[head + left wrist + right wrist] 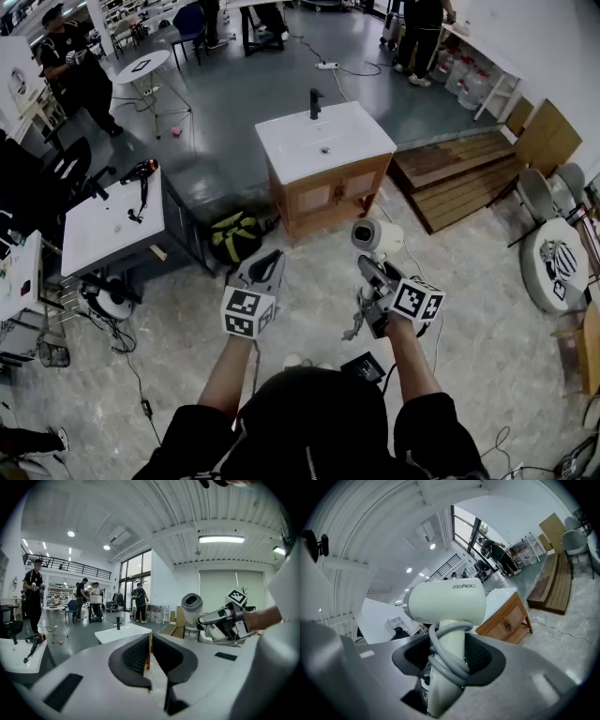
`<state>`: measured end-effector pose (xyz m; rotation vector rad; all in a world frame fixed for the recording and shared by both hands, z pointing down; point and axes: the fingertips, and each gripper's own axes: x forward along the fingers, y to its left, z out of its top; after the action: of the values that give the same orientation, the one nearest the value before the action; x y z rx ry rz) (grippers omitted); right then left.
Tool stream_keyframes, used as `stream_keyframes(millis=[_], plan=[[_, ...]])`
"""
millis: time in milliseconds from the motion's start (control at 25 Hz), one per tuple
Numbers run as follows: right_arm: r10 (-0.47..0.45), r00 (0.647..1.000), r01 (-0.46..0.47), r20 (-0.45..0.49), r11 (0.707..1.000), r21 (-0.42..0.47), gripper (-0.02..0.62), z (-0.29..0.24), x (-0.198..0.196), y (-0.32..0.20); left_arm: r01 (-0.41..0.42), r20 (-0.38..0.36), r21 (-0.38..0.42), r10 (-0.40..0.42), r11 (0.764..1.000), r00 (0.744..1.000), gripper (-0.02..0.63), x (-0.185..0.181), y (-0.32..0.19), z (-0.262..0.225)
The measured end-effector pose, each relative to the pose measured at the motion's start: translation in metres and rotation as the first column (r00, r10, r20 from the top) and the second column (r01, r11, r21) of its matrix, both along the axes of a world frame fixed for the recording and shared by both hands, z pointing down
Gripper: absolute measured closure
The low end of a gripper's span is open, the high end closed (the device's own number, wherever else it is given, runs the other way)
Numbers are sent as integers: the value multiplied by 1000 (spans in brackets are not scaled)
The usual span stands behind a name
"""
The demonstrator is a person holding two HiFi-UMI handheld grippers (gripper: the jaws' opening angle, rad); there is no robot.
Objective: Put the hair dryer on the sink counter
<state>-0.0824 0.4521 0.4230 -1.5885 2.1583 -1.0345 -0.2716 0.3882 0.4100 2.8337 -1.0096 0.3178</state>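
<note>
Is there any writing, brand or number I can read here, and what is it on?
"ZEABO": on the barrel of the white hair dryer, seen in the right gripper view.
Label low on its handle: too small to read.
Marker cubes on the grippers: black-and-white squares only, no words.

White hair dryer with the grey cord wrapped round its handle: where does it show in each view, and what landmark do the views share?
Head view: white hair dryer just right of centre, above the marker cube.
Left gripper view: right of centre, at mid height.
Right gripper view: dead centre, its handle gripped in the right claw.
Shared landmark: white-topped wooden sink cabinet.
</note>
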Motion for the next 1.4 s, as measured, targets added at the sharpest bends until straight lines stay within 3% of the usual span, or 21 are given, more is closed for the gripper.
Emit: stream_keyframes(millis=[320, 1400], plan=[[-25, 997, 26, -78, 1000, 13, 392, 1, -6, 9, -12, 0, -10, 12, 1000, 1000, 579, 6, 5, 4], [20, 997, -23, -69, 999, -39, 391, 17, -19, -6, -77, -6, -48, 76, 996, 997, 580, 3, -22, 23]])
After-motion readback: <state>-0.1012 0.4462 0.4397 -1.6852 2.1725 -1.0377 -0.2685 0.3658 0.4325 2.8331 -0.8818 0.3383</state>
